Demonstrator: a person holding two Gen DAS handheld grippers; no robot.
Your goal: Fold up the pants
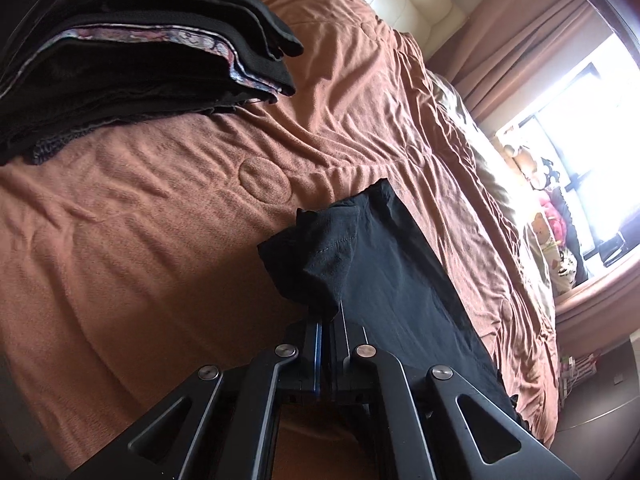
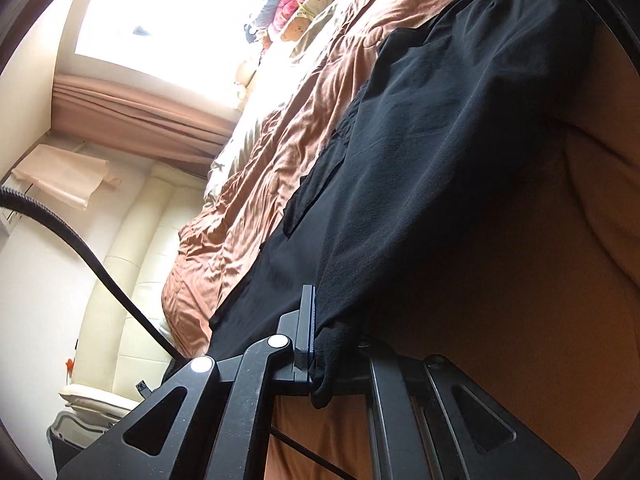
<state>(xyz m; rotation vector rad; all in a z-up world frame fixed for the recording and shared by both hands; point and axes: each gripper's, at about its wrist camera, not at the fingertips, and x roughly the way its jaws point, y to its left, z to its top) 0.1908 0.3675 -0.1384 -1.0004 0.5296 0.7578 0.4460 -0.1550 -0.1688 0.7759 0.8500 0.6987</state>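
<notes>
1. Clearly soft and light, the black pants (image 1: 396, 264) drape limply, part lifted off the bed, part lying on its brown blanket (image 1: 160, 240).
2. Thin fabric looks floppy and a little slick; it likely sags and slips unless pinched at a hem or seam.
3. Left gripper (image 1: 330, 320) has its jaws closed on a bunched corner of the cloth.
4. Right gripper (image 2: 316, 344) is likewise clamped on another edge, fabric hanging over its far finger.
5. Best holds, judging by this, are stitched edges, kept taut between both grippers.
6. Farther off, a stack of folded dark clothes (image 1: 132, 60) rests on the blanket; curtains (image 1: 520, 40) frame a bright window.
</notes>
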